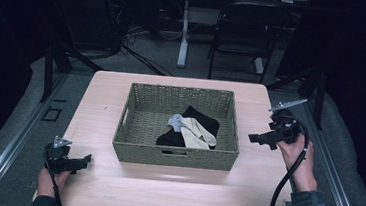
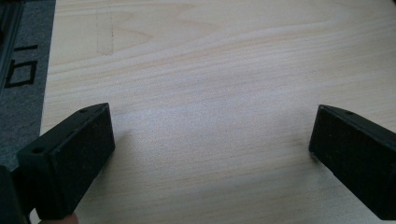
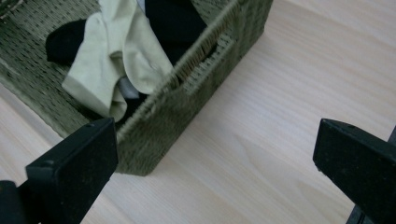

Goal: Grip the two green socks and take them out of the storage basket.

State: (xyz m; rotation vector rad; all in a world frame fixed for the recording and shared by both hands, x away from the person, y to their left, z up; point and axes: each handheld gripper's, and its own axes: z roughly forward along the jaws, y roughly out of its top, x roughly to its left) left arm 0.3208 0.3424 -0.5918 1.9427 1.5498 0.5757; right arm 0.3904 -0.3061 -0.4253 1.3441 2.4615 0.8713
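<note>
At the lower left of the high view the left gripper (image 1: 83,161) rested low over the near left corner of the table (image 1: 106,96), held by the person's left hand (image 1: 48,181), its cable trailing toward the bottom edge. In the left gripper view its two black jaws stood wide apart with nothing between them, bare pale wood showing in the gap; grey floor with black markings lay along the left edge of that frame. At the right of the high view the right gripper (image 1: 255,138) was held by the right hand (image 1: 299,158) above the table's right side, pointing toward the basket (image 1: 133,129), near it but apart. In the right gripper view its jaws were likewise spread, released and empty, with a corner of the woven basket wall at upper left. The olive wicker basket sat mid-table, centre of the high view. Inside it, toward the near right, lay a black garment (image 1: 203,120) with a pale cream sock (image 1: 196,134) draped over it and a small grey piece (image 1: 176,120) just beside. Beyond the table, at the top of the frame, stood a dark chair (image 1: 242,33) and a white table leg (image 1: 183,38) on grey floor.
</note>
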